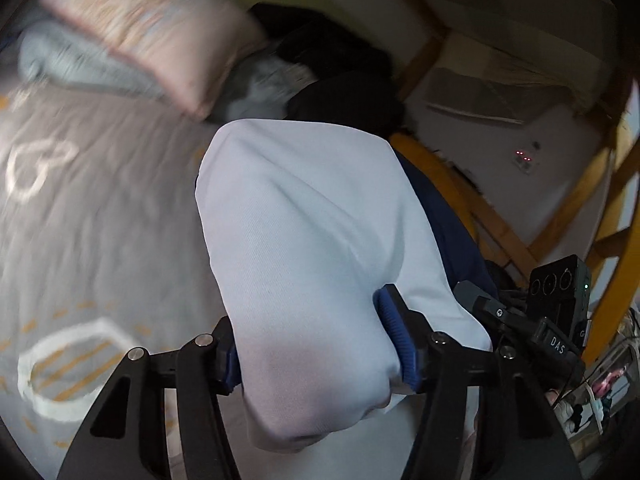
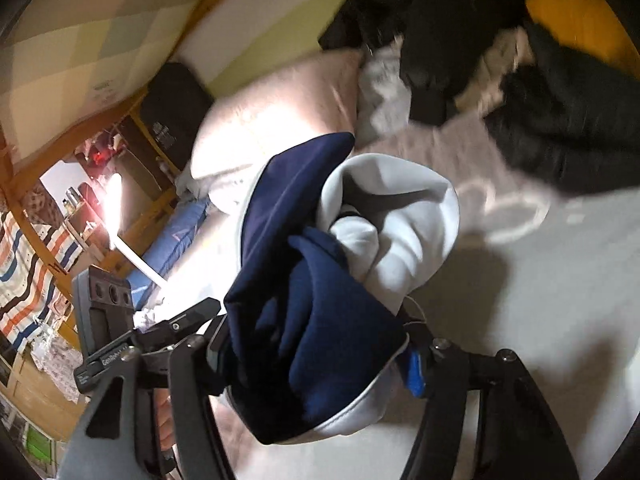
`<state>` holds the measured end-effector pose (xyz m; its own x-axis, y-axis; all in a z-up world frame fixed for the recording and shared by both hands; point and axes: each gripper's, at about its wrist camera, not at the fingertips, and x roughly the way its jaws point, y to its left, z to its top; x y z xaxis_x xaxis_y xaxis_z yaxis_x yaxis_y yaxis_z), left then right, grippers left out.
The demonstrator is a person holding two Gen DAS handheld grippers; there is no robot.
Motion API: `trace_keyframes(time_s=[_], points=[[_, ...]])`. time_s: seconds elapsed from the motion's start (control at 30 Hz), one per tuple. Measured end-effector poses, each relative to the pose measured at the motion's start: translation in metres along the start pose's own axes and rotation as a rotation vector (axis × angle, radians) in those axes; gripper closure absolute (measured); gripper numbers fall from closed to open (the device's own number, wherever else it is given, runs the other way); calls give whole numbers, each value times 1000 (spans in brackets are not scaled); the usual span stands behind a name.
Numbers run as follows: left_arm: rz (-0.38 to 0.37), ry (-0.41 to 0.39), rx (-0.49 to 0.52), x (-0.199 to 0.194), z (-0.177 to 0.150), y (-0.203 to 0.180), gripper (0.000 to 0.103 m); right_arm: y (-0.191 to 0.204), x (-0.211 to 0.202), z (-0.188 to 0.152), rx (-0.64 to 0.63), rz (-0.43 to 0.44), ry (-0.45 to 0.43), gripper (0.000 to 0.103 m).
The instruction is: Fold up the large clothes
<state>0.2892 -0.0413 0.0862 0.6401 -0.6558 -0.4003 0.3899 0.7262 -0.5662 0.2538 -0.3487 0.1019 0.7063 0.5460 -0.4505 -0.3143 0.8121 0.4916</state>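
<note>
A large garment, pale white outside with navy parts, hangs bundled above the bed. In the left wrist view its white fabric (image 1: 304, 220) fills the middle, and my left gripper (image 1: 316, 354) is shut on a thick fold of it, blue pads (image 1: 394, 336) pressing both sides. In the right wrist view the navy fabric (image 2: 312, 320) and white lining (image 2: 392, 220) bunch together, with my right gripper (image 2: 316, 360) shut on that bundle. The two grippers are close side by side; the right one's body (image 1: 560, 300) shows at the left view's right edge.
The grey bed cover (image 1: 80, 220) with white outlines lies below. A pink pillow (image 1: 140, 28) and a grey cloth sit at the head. Black clothes (image 2: 460, 40) and a yellow item (image 2: 580, 20) are piled at the far end. A wooden bed frame (image 1: 500, 232) runs alongside.
</note>
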Motion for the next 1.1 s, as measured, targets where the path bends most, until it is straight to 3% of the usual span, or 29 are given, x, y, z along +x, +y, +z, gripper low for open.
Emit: trace_keyframes(time_s=[0.13,0.27,0.5,0.63,0.73,0.8,0.87,0.9,0.97,1.1], points=[[-38,-46,102,7,31,-52,45,-8,-42,29,5,1,-85,42],[-102,-62,179,38,70,-116,45,-22,-86,70,-17,-33,-169,42],[-240,-85,280,147,133,-223,45,-83,-151,156,-44,-185,-363,42],[-200,-101,313,214,142,-255,45,-129,-152,188,-63,-306,-434,42],[-139,-54,296,277,134,-245,45,-158,-122,197,-119,-457,-432,45],[-54,71,300,334,120,-225,45,-191,-88,191,-115,-534,-375,59],[34,160,274,381,95,-194,42,-233,-46,181,-27,-569,-273,59],[24,149,230,390,87,-177,40,-260,-18,171,13,-598,-198,57],[3,130,160,397,78,-152,38,-278,-7,156,6,-554,-238,56],[-10,136,128,390,77,-144,37,-265,-6,157,-22,-585,-226,49]])
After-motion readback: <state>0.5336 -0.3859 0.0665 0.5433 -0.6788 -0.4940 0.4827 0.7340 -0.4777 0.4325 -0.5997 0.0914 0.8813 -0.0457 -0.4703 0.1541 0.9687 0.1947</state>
